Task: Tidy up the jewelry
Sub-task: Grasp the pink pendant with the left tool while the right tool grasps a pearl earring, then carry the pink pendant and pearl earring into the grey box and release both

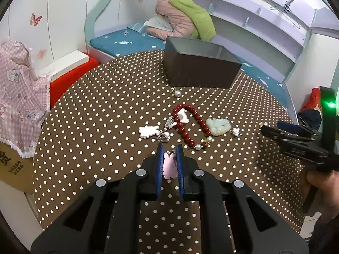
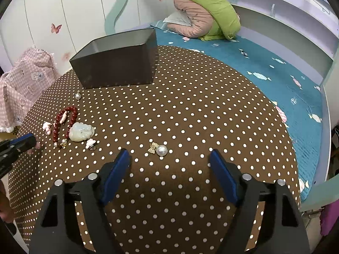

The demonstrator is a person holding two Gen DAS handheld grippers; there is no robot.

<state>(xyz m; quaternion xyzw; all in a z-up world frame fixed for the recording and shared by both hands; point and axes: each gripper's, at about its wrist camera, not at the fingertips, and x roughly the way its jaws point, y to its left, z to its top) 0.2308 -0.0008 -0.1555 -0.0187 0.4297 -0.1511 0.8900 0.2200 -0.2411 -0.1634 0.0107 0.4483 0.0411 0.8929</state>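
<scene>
Pink, flat and stone-like pendant (image 1: 169,166) pinched between the narrowed pads of the left hand-held gripper (image 1: 169,165), above the desk (image 1: 95,116). Probably light, stiff, slick and chippable; best gripped across the flat faces. Long axis along the fingers, metal bail forward toward the box (image 1: 199,67). Right hand-held gripper (image 2: 169,158) wide open, empty, near a pearl earring (image 2: 159,149).

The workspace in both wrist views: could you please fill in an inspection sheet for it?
Surface: round table under brown polka-dot cloth.
Job's things: dark box; red bead bracelet, jade pendant, pearl earring, pink charms loose on the cloth.
Clutter: nothing seen.
Grippers: left gripper shut on pink pendant; right gripper open, empty.
Cables: nothing seen.
Surroundings: bed, folded quilts, shelves.
</scene>
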